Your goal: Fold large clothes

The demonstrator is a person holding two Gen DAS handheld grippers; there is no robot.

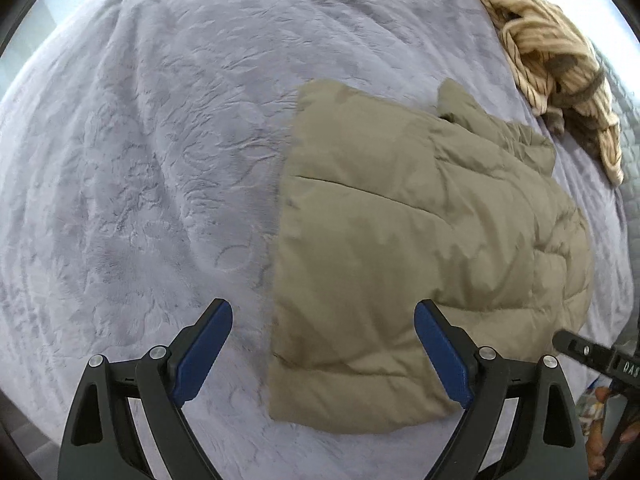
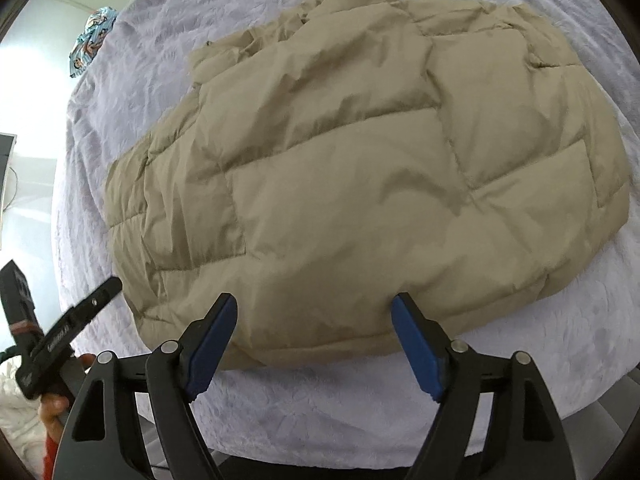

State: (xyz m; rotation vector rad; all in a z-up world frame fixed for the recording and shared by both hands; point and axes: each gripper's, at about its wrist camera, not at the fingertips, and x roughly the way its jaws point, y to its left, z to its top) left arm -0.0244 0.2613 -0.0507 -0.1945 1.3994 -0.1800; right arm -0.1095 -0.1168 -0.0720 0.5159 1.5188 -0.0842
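Observation:
A tan quilted puffer jacket (image 1: 420, 240) lies folded into a compact block on a lavender plush blanket (image 1: 140, 160); it fills most of the right wrist view (image 2: 360, 184). My left gripper (image 1: 323, 312) is open and empty, hovering over the jacket's near left edge. My right gripper (image 2: 314, 306) is open and empty, just above the jacket's near hem. The other gripper shows at the right edge of the left wrist view (image 1: 592, 352) and at the lower left of the right wrist view (image 2: 72, 324).
A beige and brown striped knitted garment (image 1: 556, 60) lies bunched at the blanket's far right. A blue patterned cloth (image 2: 90, 38) lies at the blanket's far left edge. The blanket (image 2: 560, 340) stretches wide to the left of the jacket.

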